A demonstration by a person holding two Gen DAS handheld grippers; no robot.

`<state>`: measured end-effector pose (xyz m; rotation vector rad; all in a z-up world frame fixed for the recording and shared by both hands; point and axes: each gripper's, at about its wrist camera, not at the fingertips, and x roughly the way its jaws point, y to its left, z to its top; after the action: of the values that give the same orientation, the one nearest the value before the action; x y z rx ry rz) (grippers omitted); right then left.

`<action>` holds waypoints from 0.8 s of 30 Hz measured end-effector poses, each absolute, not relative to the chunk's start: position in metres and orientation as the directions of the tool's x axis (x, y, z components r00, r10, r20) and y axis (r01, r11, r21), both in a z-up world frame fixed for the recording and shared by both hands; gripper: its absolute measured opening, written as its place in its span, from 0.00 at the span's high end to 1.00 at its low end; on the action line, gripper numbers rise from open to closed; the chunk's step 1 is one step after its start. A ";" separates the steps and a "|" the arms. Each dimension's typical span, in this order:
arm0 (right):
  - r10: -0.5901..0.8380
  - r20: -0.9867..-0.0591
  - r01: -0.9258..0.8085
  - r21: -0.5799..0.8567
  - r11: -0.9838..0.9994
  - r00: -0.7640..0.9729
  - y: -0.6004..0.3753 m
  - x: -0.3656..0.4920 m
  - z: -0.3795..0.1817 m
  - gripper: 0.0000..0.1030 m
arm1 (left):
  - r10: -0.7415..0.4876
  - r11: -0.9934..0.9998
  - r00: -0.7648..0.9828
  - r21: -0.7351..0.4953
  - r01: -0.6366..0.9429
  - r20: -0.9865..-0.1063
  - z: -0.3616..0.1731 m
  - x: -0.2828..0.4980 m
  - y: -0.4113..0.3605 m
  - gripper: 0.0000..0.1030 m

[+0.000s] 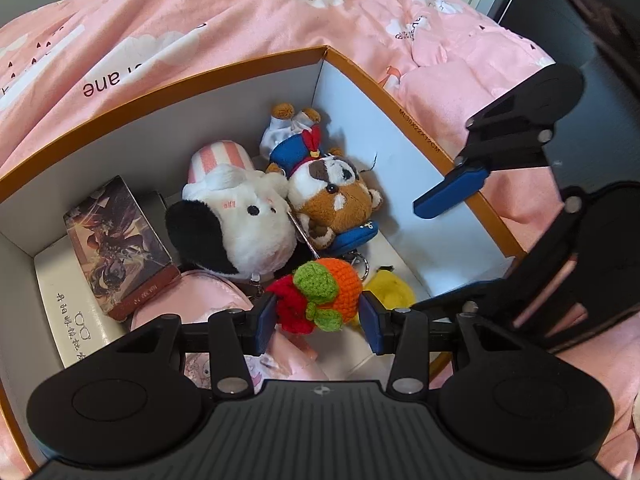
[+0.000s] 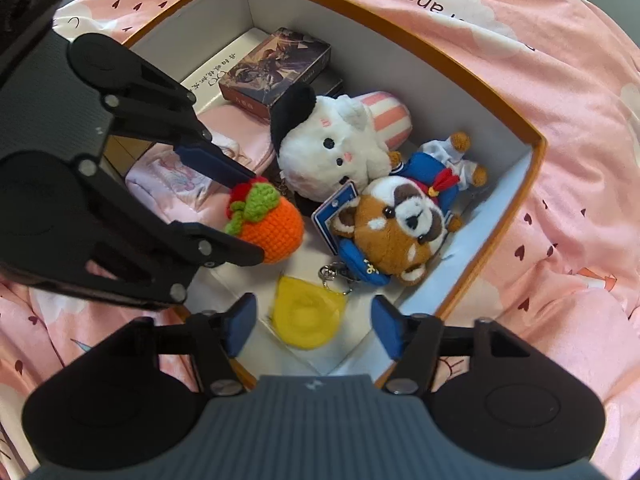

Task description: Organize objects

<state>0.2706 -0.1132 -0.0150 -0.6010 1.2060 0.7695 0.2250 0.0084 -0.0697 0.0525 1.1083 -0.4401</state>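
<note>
An orange-rimmed white box (image 1: 224, 65) (image 2: 538, 168) lies on a pink quilt. My left gripper (image 1: 318, 322) is shut on a crocheted orange fruit with green leaves and a red part (image 1: 320, 294) (image 2: 266, 218), held inside the box. My right gripper (image 2: 314, 326) is open and empty above a yellow plush piece (image 2: 306, 314) (image 1: 390, 290) at the box's near corner. A white dog plush (image 1: 244, 224) (image 2: 332, 150) and a brown raccoon plush in blue (image 1: 332, 196) (image 2: 396, 224) lie in the box.
A card box (image 1: 120, 248) (image 2: 276, 70) rests on a white case with printed characters (image 1: 68, 312). A pink pouch (image 1: 200, 300) (image 2: 176, 180) lies beside them. The pink quilt (image 1: 240, 8) (image 2: 580, 240) surrounds the box.
</note>
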 end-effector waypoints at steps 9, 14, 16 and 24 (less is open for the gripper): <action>0.228 -0.951 -0.782 -0.023 0.623 0.210 -0.123 0.259 -0.003 0.35 | -0.285 0.918 0.388 -0.133 0.373 -0.876 -0.070 0.221 0.001 0.44; 0.253 -0.941 -0.762 -0.008 0.648 0.225 -0.130 0.255 0.002 0.34 | -0.271 0.935 0.449 -0.123 0.332 -0.852 -0.055 0.213 0.009 0.38; 0.260 -0.936 -0.754 -0.008 0.657 0.237 -0.131 0.253 0.004 0.32 | -0.265 0.942 0.491 -0.114 0.316 -0.830 -0.045 0.206 0.013 0.36; 0.363 -0.875 -0.707 0.034 0.706 0.320 -0.139 0.235 0.031 0.16 | -0.210 0.977 0.724 -0.115 0.178 -0.657 0.002 0.163 0.028 0.18</action>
<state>0.2350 -0.1387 0.0310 -0.3904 1.0223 0.7267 0.1632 0.0277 0.0025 -0.0453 0.7298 -0.2141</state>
